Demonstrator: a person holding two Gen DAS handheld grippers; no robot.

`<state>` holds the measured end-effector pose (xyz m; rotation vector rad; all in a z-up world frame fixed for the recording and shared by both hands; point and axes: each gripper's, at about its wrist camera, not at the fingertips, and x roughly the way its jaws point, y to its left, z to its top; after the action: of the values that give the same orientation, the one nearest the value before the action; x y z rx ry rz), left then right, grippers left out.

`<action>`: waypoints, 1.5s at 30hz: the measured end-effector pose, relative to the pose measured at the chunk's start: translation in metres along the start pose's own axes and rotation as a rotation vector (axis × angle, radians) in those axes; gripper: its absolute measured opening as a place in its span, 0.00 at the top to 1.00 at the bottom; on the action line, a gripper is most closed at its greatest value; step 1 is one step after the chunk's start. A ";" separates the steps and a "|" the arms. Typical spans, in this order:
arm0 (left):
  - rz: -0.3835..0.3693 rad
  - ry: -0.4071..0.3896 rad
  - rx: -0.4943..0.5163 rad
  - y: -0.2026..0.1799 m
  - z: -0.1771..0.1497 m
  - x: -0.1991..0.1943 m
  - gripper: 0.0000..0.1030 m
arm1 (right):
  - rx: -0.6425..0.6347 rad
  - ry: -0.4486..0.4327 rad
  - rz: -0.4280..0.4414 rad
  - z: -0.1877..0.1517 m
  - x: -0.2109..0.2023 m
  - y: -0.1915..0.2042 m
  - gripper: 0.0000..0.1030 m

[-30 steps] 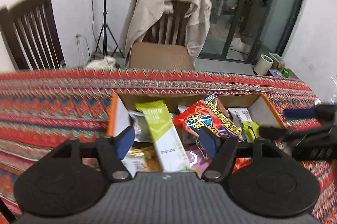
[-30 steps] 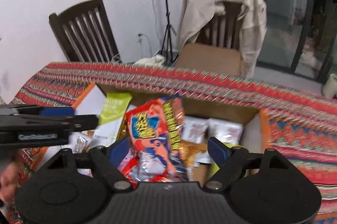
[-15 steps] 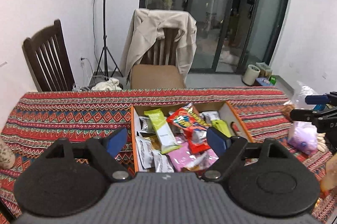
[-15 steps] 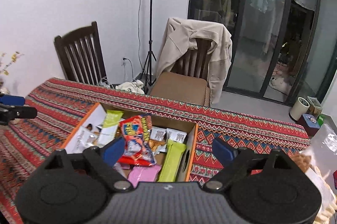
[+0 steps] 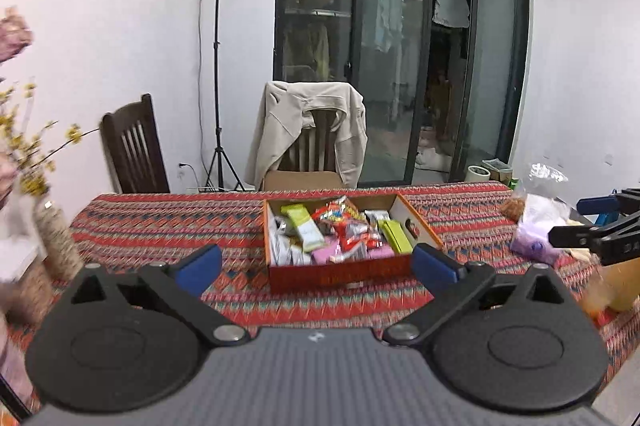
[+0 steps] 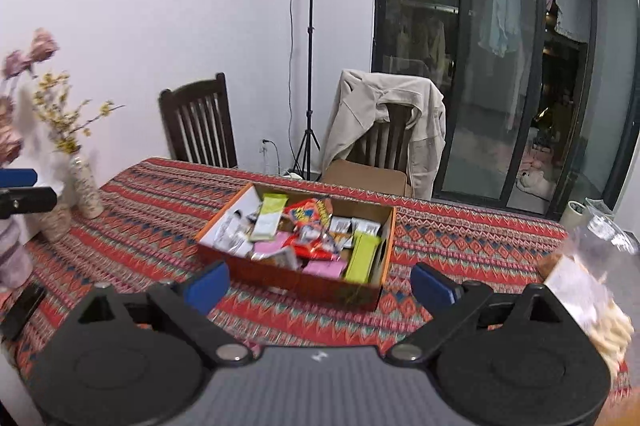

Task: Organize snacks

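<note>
- Standing back from the table (image 5: 168,222), both grippers hang over its near edge, well apart from the box (image 5: 340,276) of snacks that sits mid-table on the patterned cloth.
- The left gripper (image 5: 316,266) has its blue pads spread as wide as they go, jaws having just been opening, and nothing lies between them.
- The right gripper (image 6: 320,280) is the same: jaws just been opening, wide now, empty.
- Inside the box the packets are heaped loosely: a pale green bar (image 6: 269,216) leaning toward the back left, a red crinkly bag (image 6: 310,216) on top in the middle, pink packs (image 6: 324,269) toward the front and a lime-green pack (image 6: 362,256) standing along the right wall.
- Off to the right side of the table lies a clear bag of snacks (image 6: 588,290), outside the box, near the right gripper.
- To my eye the step in hand looks like a pause between placements, or possibly the end of the job; the box already holds most of the snacks.
- If the work goes on, the next move calls for the right gripper to swing toward the clear bag, close on a firm fold rather than loose film, and lift it without spilling.
- Dropping it in would need room, since the heap already nears the rim.
</note>
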<state>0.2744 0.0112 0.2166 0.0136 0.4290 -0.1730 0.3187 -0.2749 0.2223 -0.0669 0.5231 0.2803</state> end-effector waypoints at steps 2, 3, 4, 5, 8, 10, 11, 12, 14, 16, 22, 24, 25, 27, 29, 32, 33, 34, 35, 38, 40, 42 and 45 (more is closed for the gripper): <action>-0.002 -0.021 0.005 -0.006 -0.024 -0.024 0.00 | 0.000 -0.025 0.018 -0.024 -0.025 0.008 0.01; -0.001 -0.027 0.008 -0.007 -0.034 -0.034 0.00 | 0.000 -0.040 0.024 -0.038 -0.041 0.013 0.00; 0.000 -0.035 0.012 -0.010 -0.046 -0.045 0.00 | 0.004 -0.054 0.029 -0.050 -0.052 0.017 0.00; 0.000 -0.039 0.011 -0.011 -0.057 -0.055 0.00 | 0.007 -0.065 0.038 -0.062 -0.064 0.021 0.00; -0.011 -0.046 -0.005 -0.015 -0.086 -0.086 0.00 | 0.013 -0.089 0.062 -0.097 -0.094 0.034 0.00; -0.015 -0.061 -0.004 -0.015 -0.104 -0.106 0.00 | 0.015 -0.102 0.064 -0.120 -0.112 0.043 0.00; -0.007 -0.073 -0.001 -0.016 -0.115 -0.116 0.00 | 0.019 -0.108 0.060 -0.129 -0.118 0.047 0.00; 0.001 -0.082 0.000 -0.015 -0.125 -0.126 0.00 | 0.016 -0.116 0.051 -0.139 -0.126 0.051 0.00; 0.017 -0.085 -0.011 -0.012 -0.146 -0.143 0.00 | 0.009 -0.139 0.024 -0.158 -0.140 0.061 0.00; 0.020 -0.092 -0.002 -0.010 -0.167 -0.157 0.00 | 0.014 -0.155 0.017 -0.177 -0.154 0.071 0.00; 0.085 -0.089 -0.060 0.002 -0.232 -0.174 0.00 | 0.037 -0.197 -0.064 -0.232 -0.184 0.093 0.00; 0.090 -0.055 -0.075 0.004 -0.247 -0.167 0.00 | 0.063 -0.213 -0.103 -0.252 -0.190 0.101 0.00; 0.099 -0.040 -0.077 0.003 -0.253 -0.163 0.00 | 0.081 -0.215 -0.111 -0.262 -0.190 0.103 0.00; 0.138 -0.034 -0.050 -0.002 -0.267 -0.159 0.00 | 0.123 -0.237 -0.121 -0.280 -0.188 0.111 0.00; 0.180 -0.040 -0.030 -0.009 -0.282 -0.158 0.00 | 0.151 -0.249 -0.143 -0.296 -0.180 0.120 0.00; 0.144 0.003 -0.048 -0.017 -0.299 -0.151 0.00 | 0.137 -0.230 -0.137 -0.318 -0.163 0.142 0.00; 0.133 0.009 -0.051 -0.020 -0.301 -0.150 0.00 | 0.127 -0.232 -0.122 -0.324 -0.159 0.149 0.00; 0.123 0.009 -0.040 -0.024 -0.303 -0.149 0.00 | 0.117 -0.232 -0.102 -0.327 -0.155 0.154 0.00; 0.120 -0.001 -0.018 -0.028 -0.304 -0.149 0.00 | 0.101 -0.223 -0.075 -0.327 -0.150 0.160 0.00; 0.121 -0.020 -0.018 -0.028 -0.305 -0.151 0.00 | 0.035 -0.207 -0.048 -0.326 -0.139 0.174 0.00; 0.130 -0.020 -0.029 -0.026 -0.305 -0.151 0.00 | 0.023 -0.208 -0.046 -0.324 -0.137 0.179 0.00; 0.129 -0.022 -0.028 -0.026 -0.304 -0.152 0.00 | 0.024 -0.211 -0.041 -0.325 -0.137 0.181 0.00; 0.131 -0.032 -0.016 -0.028 -0.304 -0.153 0.00 | 0.050 -0.217 -0.050 -0.323 -0.140 0.176 0.00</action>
<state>0.0071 0.0237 0.0047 0.0229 0.3961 -0.0408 -0.0031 -0.1837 0.0146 -0.0008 0.3118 0.2220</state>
